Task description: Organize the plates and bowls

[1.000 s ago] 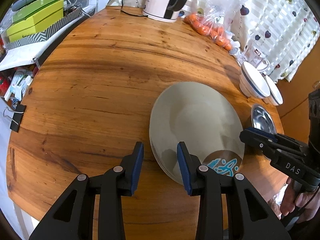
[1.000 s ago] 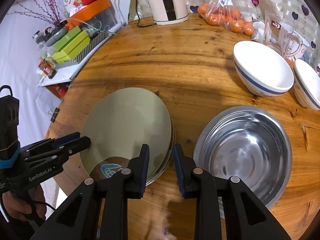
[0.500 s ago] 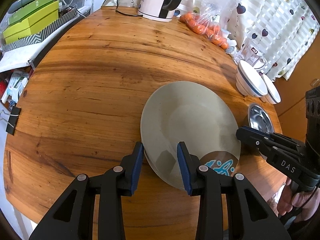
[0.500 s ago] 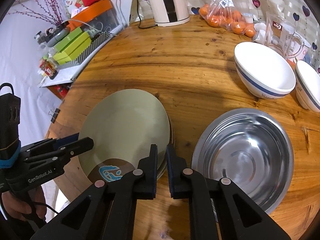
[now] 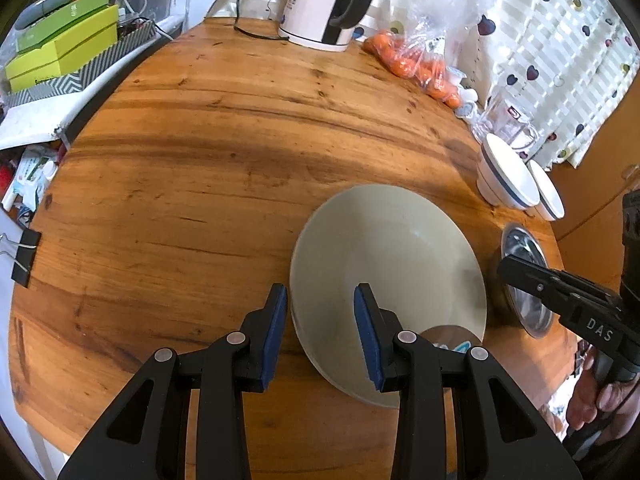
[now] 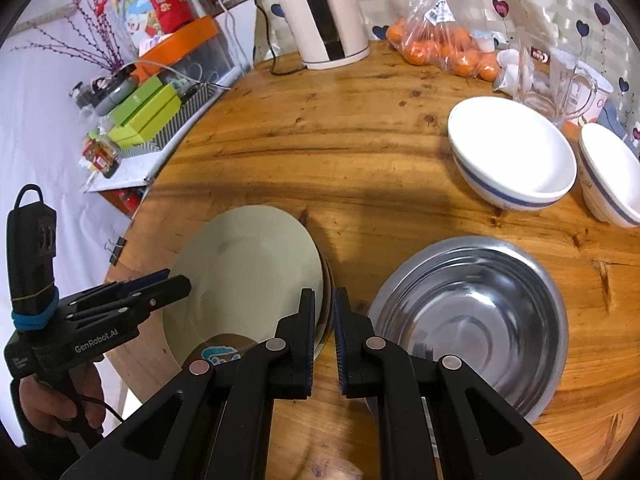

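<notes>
A pale green plate (image 5: pixel 384 264) lies on top of another plate on the round wooden table (image 5: pixel 200 200), near its front edge. My left gripper (image 5: pixel 320 324) is open and straddles the plate's left rim without pressing on it. In the right wrist view the same plate (image 6: pixel 248 272) has my right gripper (image 6: pixel 325 320) shut on its right rim, where the edges of both plates show between the pads. A steel bowl (image 6: pixel 472 320) stands just right of the plates. Two white bowls with blue bands (image 6: pixel 512 160) (image 6: pixel 612 176) sit farther back on the right.
A kettle (image 5: pixel 320 8), a bag of oranges (image 5: pixel 420 64) and a glass jug (image 6: pixel 556 80) line the table's far edge. Green boxes (image 5: pixel 60 48) and clutter lie beyond the left edge. A binder clip (image 5: pixel 24 256) grips the left rim. A hand (image 6: pixel 52 400) holds the left gripper.
The right gripper's jaws have closed onto the plates' right rim. The left gripper keeps the same opening at the left rim. The bowls have not moved.
</notes>
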A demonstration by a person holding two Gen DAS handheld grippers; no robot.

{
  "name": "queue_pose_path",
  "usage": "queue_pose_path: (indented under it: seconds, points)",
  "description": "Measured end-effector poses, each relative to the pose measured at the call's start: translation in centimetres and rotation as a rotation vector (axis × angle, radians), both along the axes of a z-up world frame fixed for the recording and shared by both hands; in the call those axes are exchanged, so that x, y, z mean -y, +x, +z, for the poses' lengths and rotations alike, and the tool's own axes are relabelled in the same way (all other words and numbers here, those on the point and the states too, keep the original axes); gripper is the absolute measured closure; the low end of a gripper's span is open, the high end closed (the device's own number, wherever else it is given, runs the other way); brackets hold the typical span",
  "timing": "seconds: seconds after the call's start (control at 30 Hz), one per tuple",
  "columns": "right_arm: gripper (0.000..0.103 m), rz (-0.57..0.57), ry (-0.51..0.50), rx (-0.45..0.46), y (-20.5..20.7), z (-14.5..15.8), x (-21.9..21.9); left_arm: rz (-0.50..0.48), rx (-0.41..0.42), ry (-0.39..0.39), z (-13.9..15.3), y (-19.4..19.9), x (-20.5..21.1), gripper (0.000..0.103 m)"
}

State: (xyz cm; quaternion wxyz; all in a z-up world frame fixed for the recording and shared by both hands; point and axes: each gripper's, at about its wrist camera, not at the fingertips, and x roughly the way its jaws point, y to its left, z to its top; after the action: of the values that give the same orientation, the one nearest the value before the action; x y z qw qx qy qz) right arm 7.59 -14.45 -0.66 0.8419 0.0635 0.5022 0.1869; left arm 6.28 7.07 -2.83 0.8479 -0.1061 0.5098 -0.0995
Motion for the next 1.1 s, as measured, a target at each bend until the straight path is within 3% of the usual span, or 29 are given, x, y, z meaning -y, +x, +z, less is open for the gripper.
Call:
queue_pose_path:
  seconds: [0.7,1.1]
  points:
    - [0.089,-0.009,0.050,0.071,-1.2,2.2,2.2,0.020,0.020,0.010,0.4,1.3,-0.5,0.067]
    - [0.078,-0.035,0.063,0.110,-2.2,3.8,3.8,-0.066,0.095,0.006,3.8,0.4,3.1,0.067]
